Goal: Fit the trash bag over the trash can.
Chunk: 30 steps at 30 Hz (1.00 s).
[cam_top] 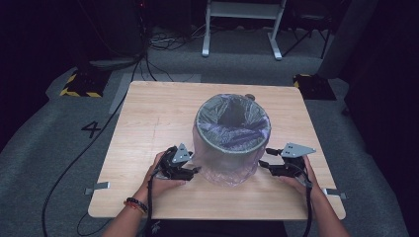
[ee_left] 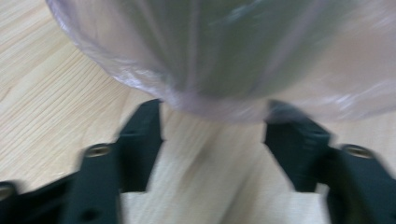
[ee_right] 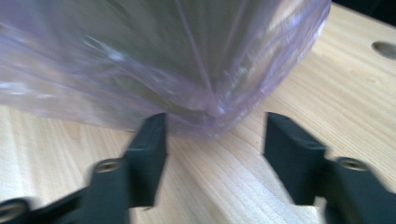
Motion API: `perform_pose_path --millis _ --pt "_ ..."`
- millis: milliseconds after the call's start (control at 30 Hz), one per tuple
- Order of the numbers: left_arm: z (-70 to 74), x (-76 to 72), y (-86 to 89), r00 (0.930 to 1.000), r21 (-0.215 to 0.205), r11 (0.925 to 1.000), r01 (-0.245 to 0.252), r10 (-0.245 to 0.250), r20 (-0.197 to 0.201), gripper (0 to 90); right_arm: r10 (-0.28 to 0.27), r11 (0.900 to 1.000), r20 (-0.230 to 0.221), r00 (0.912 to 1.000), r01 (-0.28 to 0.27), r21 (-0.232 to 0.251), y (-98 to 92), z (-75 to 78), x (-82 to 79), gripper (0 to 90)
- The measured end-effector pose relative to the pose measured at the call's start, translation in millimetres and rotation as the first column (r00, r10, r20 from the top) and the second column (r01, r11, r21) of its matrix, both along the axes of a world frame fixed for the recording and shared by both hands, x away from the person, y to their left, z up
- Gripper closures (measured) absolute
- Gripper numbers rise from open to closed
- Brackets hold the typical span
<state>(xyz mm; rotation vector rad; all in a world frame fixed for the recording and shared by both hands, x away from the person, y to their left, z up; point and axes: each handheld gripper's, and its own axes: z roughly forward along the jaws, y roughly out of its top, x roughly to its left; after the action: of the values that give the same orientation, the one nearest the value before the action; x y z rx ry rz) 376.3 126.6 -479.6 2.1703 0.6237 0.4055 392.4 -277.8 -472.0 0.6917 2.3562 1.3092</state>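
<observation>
A round bin (cam_top: 232, 143) wears a translucent purple liner (cam_top: 225, 170); the left gripper (cam_top: 193, 170) and right gripper (cam_top: 263, 158) flank it, jaws apart.

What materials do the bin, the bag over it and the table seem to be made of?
Bag: thin plastic film, translucent with a purple tint; it wrinkles, shines, and the bin shows through.
Bin: probably hard grey plastic; under the film its finish is unclear.
Table: light wood or wood-look laminate, matt, with visible grain lines.

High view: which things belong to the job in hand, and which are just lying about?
In use: bin; its purple plastic bag; left gripper and right gripper, both open at the bag's lower edge.
Lying about: white frame; floor cables.
</observation>
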Motion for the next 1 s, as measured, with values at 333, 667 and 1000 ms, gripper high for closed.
perform_pose_path --millis 333,667,1000 --pt "20.3 -13.0 -8.7 0.9962 -0.077 0.997 -0.001 0.008 0.087 17.7 -0.005 1.0 0.088 0.9961 0.006 -0.012 19.0 5.3 -16.8 23.8" --pt "18.4 -7.2 -17.8 0.9914 0.001 0.9996 0.027 -0.027 0.128 89.5 -0.028 0.999 0.1 0.9946 0.025 0.032 18.4 4.6 -8.8 85.6" --pt "4.1 1.8 -12.0 0.9971 0.049 0.9985 0.024 -0.028 0.071 90.0 -0.014 1.0 0.05 0.9987 0.014 -0.009 12.5 -7.3 -4.0 90.0"
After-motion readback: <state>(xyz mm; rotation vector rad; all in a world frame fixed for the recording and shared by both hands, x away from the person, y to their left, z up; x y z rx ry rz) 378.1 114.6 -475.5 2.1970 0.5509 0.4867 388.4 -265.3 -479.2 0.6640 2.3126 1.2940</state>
